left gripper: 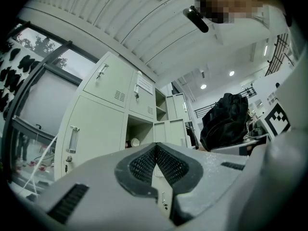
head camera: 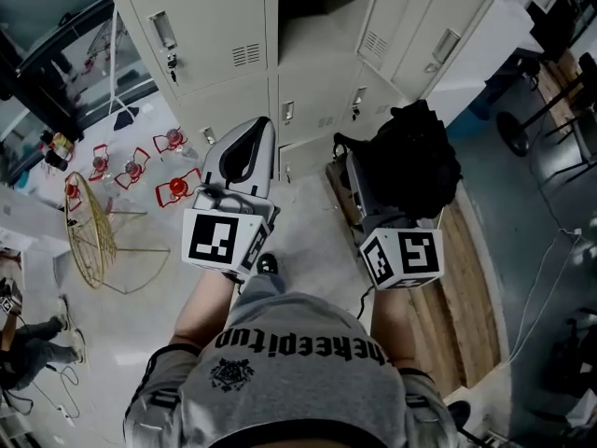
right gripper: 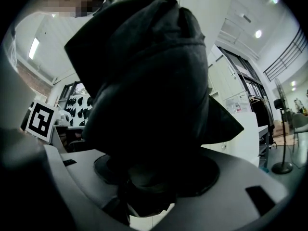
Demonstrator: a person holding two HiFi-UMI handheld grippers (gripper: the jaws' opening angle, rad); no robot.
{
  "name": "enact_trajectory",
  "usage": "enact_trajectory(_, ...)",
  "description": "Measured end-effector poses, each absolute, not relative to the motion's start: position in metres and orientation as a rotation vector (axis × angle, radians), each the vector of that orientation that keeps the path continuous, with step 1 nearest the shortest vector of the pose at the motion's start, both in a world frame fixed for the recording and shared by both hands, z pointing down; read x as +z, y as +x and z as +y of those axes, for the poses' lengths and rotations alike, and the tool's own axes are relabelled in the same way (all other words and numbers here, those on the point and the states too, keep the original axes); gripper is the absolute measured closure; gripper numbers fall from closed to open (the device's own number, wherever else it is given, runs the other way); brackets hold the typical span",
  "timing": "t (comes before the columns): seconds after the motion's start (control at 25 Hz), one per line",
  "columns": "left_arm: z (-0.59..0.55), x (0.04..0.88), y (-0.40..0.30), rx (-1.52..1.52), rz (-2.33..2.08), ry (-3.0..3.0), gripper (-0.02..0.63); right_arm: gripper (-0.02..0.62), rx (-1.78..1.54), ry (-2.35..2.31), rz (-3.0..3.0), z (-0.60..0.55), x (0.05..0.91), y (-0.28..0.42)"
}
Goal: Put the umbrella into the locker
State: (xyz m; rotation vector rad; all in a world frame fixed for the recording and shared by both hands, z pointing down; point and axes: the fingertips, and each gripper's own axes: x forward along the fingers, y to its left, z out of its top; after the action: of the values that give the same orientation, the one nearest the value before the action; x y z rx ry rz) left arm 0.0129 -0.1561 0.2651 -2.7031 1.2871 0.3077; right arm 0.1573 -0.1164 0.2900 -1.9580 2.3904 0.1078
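Head view: pale floor (head camera: 308,222) thru centre, wood-plank strip (head camera: 471,297) down the right side. Grey lockers (head camera: 210,26) run across the top, w/ one compartment open at top centre. At the left edge there's a yellow wire frame (head camera: 89,227), w/ red wire stands (head camera: 177,187) just beside it. My left gripper view: ribbed white ceiling (left gripper: 120,18) up top, round ceiling lights (left gripper: 231,73) upper right, big window (left gripper: 43,100) at left. My right gripper view: pedestal fan (right gripper: 281,129) at the right edge.
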Motion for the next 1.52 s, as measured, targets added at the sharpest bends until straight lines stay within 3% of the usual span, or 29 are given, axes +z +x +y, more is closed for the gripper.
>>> enact_trajectory(0.8,-0.275,0.268,0.001,0.293,1.132,-2.765,0.603,0.333,0.051,-2.107,2.266,-0.225,0.302,0.146)
enact_trajectory(1.52,-0.308,0.288,-0.024,0.277,1.074,-2.819,0.603,0.333,0.012,-2.174,2.239,-0.257,0.316,0.125)
